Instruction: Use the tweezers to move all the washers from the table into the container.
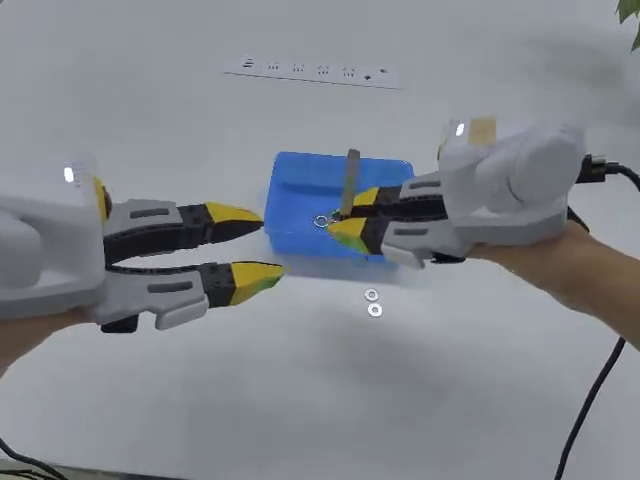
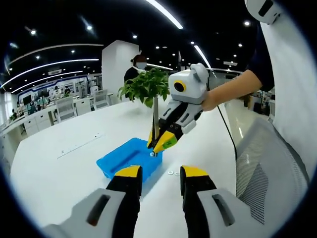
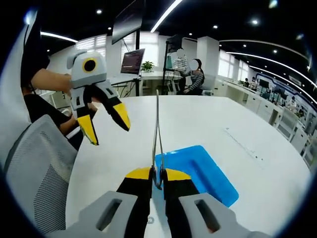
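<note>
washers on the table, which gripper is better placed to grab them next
Right, most likely. The right gripper is shut on the tweezers above the container, and the two washers lie close beside that container. The left gripper is open and holds no tool.

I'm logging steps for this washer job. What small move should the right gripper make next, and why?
Probably ease the right gripper slightly so the tweezers drop the washer that seems to sit at their tips, since the tips are over the blue container. Two more washers lie on the table beside it.
</note>
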{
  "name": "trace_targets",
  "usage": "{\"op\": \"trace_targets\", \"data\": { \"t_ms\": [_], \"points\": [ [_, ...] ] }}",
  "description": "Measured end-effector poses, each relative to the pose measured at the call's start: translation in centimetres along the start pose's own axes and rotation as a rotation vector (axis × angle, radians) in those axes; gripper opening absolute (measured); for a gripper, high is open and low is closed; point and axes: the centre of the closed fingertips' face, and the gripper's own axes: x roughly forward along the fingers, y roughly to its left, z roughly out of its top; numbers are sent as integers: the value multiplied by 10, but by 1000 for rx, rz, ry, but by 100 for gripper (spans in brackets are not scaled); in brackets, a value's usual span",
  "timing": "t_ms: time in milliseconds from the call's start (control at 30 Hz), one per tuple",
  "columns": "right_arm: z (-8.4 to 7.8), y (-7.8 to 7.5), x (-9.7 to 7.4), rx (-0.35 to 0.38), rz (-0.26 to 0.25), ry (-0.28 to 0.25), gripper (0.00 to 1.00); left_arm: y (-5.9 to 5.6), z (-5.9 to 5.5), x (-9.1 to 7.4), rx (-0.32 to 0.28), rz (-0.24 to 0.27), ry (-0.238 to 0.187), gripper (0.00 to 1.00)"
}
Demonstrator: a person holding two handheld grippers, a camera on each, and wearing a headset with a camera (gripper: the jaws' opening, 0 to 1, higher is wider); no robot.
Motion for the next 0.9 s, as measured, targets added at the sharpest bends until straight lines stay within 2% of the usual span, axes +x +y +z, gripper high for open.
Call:
{"op": "trace_targets", "data": {
  "t_ms": [100,267,433,500,533,600,733,833,900],
  "points": [
    [1,-20,0,5,-22,-10,9,6,-2,-7,-32,44,-27,41],
    [-2,-48,6,56,-57,-40,9,13,-9,-15,-52,98,-30,56],
    [-7,-65,16,101,-61,-77,9,17,-14,-19,-83,125,-39,64],
    [-12,-71,23,119,-62,-85,9,19,-16,-20,-100,142,-40,71],
    [-17,-75,29,129,-66,-82,9,22,-14,-21,-109,163,-64,74],
    [-28,-81,39,153,-75,-71,9,23,-15,-22,-136,173,-72,79],
    [-40,-84,52,153,-82,-50,9,25,-22,-25,-138,179,-43,80],
    [-50,-80,57,83,-71,3,9,26,-26,-28,-151,191,-38,79],
    [-54,-77,59,67,-60,14,9,28,-28,-28,-159,201,-36,78]
  ]
}}
